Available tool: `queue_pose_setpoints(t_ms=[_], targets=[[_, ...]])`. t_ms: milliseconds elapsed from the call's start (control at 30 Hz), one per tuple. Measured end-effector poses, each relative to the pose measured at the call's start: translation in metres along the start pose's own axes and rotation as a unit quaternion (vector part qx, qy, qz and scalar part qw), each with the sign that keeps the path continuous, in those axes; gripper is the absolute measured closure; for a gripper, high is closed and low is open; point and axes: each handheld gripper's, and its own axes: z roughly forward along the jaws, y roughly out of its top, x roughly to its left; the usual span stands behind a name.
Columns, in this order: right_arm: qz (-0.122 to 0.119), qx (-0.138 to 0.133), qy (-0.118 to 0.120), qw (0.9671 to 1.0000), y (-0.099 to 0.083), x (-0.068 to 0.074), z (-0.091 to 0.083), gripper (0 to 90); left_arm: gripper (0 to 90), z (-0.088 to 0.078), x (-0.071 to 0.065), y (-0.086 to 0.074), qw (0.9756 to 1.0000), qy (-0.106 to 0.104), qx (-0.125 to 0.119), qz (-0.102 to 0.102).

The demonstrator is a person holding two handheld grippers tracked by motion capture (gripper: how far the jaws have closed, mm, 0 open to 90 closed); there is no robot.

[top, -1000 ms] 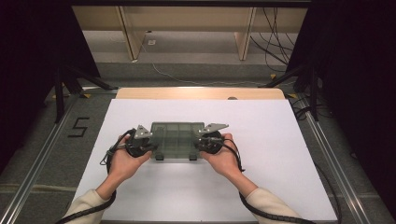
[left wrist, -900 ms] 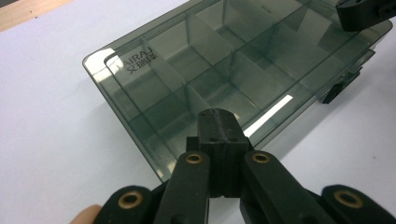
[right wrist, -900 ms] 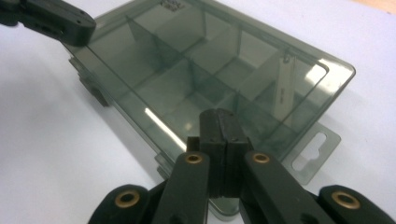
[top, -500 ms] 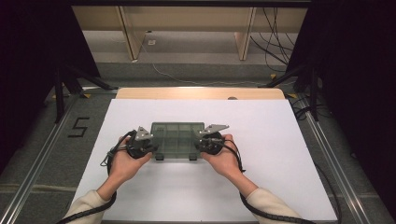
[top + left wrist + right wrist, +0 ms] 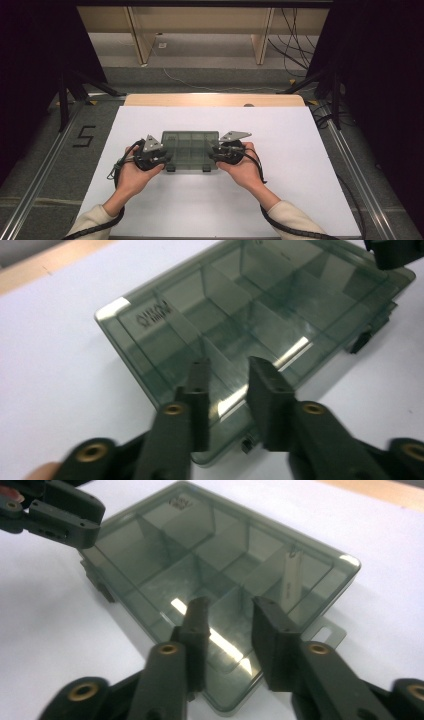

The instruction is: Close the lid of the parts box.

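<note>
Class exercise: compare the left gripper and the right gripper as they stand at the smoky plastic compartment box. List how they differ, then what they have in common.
1. The left gripper stands at the compartment box's left end; the right gripper stands at its right end.
2. In the high view the left gripper's grey plate is tilted steeply, the right gripper's lies flatter and points outward.

Shared: both have just been opening, their black fingers apart over the closed lid, nothing clamped between them.

Both claws, left claw (image 5: 167,156) and right claw (image 5: 210,150), have just been opening at the ends of the compartment box (image 5: 190,149).
</note>
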Motion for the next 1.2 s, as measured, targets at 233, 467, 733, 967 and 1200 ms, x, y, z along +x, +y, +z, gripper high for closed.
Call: queue_pose_setpoints(t_ms=[233,467,733,967,1200], targets=[[0.017,-0.028,0.009,0.9994,0.001,-0.008,-0.010,51.3,24.9,-0.004,-0.006,0.005,0.9978,0.008,-0.055,-0.036],[0.001,-0.063,0.011,0.9979,0.002,-0.012,-0.022,30.8,0.3,-0.007,-0.011,0.007,0.9958,0.007,-0.078,-0.047],[0.012,-0.097,0.010,0.9952,-0.003,-0.017,-0.039,23.5,0.0,-0.014,-0.011,0.004,0.9947,0.005,-0.086,-0.056],[0.015,-0.105,-0.007,0.9944,-0.011,-0.025,-0.054,22.6,0.0,-0.019,-0.011,-0.001,0.9947,0.004,-0.086,-0.056],[0.021,-0.105,-0.017,0.9941,-0.021,-0.030,-0.070,22.3,0.0,-0.024,-0.013,-0.003,0.9943,0.002,-0.092,-0.054]])
